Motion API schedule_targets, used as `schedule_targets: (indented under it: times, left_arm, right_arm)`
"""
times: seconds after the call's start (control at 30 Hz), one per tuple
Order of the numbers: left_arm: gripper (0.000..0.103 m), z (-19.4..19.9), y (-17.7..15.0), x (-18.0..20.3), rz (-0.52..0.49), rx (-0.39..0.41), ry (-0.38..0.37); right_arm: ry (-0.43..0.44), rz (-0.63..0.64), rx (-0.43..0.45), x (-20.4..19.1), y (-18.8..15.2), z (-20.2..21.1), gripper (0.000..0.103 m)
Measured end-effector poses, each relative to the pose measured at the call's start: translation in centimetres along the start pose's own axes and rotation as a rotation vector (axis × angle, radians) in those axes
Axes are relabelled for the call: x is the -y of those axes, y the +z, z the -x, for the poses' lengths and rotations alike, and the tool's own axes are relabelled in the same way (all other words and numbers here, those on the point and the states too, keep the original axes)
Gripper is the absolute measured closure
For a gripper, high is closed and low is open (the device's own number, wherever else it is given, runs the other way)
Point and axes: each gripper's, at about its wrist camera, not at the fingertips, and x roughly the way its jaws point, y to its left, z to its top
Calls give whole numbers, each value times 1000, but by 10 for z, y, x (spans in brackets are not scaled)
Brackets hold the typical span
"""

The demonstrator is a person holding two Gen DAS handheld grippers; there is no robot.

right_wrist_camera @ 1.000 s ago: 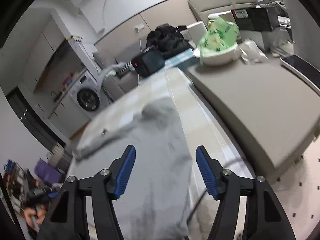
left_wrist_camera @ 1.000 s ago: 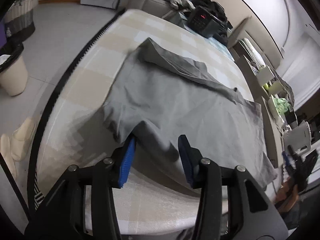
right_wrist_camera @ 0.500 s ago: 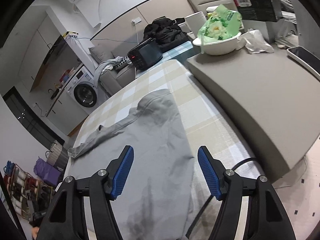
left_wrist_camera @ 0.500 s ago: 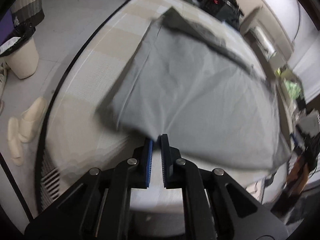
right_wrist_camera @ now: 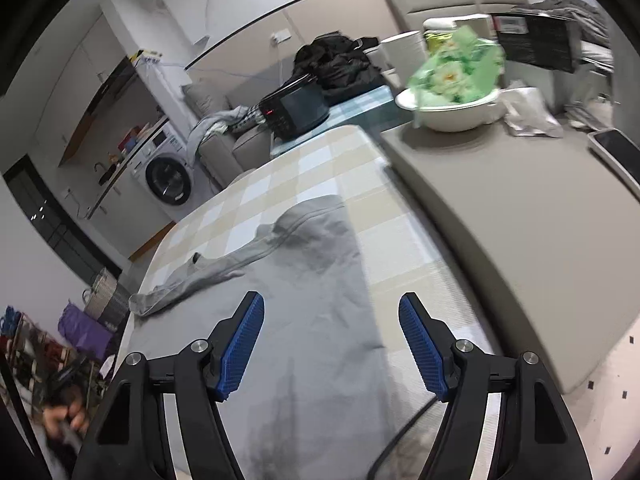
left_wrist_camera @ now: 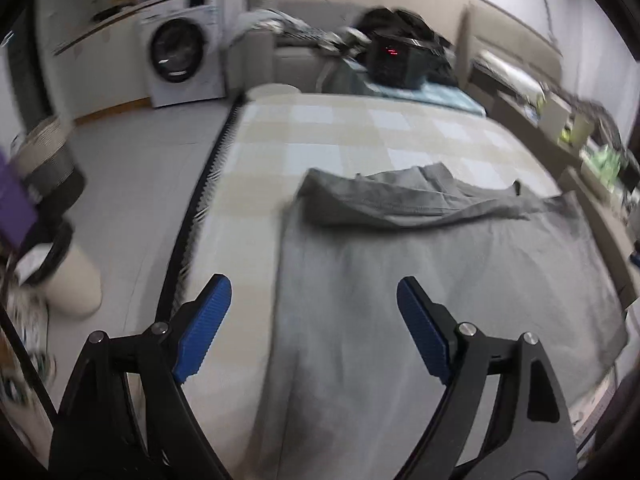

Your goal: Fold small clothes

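Note:
A grey garment [left_wrist_camera: 420,280] lies spread flat on the checked beige and white table [left_wrist_camera: 340,128], with its far edge folded over into a rumpled band [left_wrist_camera: 400,200]. My left gripper [left_wrist_camera: 314,326] is open and empty, hovering above the garment's near left part. In the right wrist view the same garment [right_wrist_camera: 316,320] stretches away on the table [right_wrist_camera: 320,168]. My right gripper [right_wrist_camera: 332,344] is open and empty above the garment's right edge.
A black appliance with a red display [left_wrist_camera: 396,60] sits at the table's far end. A grey counter [right_wrist_camera: 500,208] with a white bowl [right_wrist_camera: 452,110] stands to the right. A washing machine [left_wrist_camera: 184,64], baskets and a bin [left_wrist_camera: 72,280] stand on the floor at left.
My left gripper shut on the garment's near edge half a second ago, then let go and opened wide; the camera now looks farther along the table. The right gripper stayed open and barely moved.

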Motion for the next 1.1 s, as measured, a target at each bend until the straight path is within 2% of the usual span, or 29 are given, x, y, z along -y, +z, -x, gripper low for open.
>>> schedule_targets:
  times: [0.13, 0.17, 0.2, 0.3, 0.37, 0.43, 0.5, 0.6, 0.8, 0.9, 0.97, 1.0, 1.07, 1.1]
  left_arm:
    - [20, -68, 28, 26, -135, -79, 16]
    - [20, -81, 33, 31, -161, -90, 34]
    - [20, -94, 38, 35, -203, -104, 83]
    - [21, -124, 54, 38, -236, -121, 149]
    - [21, -135, 69, 35, -205, -109, 151]
    - [21, -142, 90, 24, -109, -73, 125]
    - [21, -151, 106, 9, -2, -39, 140]
    - [24, -167, 116, -11, 97, -87, 164]
    - [24, -152, 90, -16, 87, -146, 98]
    - [24, -130, 65, -20, 122, -173, 55]
    - [24, -120, 50, -22, 153, -197, 14]
    - [24, -114, 42, -24, 166, -205, 6]
    - [24, -107, 29, -26, 190, -215, 6]
    - [24, -104, 22, -26, 197, -221, 3]
  right_arm:
    - [-25, 55, -8, -12, 2, -3, 31]
    - [-30, 65, -14, -13, 3, -4, 31]
    - [-36, 69, -19, -13, 3, -5, 31]
    - [-58, 63, -25, -9, 4, -10, 30]
    - [-68, 39, -37, -4, 6, -17, 29]
    - [-74, 5, -59, 1, 6, -25, 29]
    - [-71, -14, -69, 3, 7, -31, 29]
    - [-70, -26, -83, 5, 6, -39, 29]
    - [-60, -26, -163, 16, 4, -61, 29]
    - [-44, -54, -233, 26, 5, -86, 29]
    - [-46, -25, -244, 26, 9, -99, 32]
    - [-32, 4, -246, 23, 12, -105, 37]
    - [-10, 52, -291, 14, 16, -119, 61]
    - [-26, 84, -284, 10, 19, -123, 64]
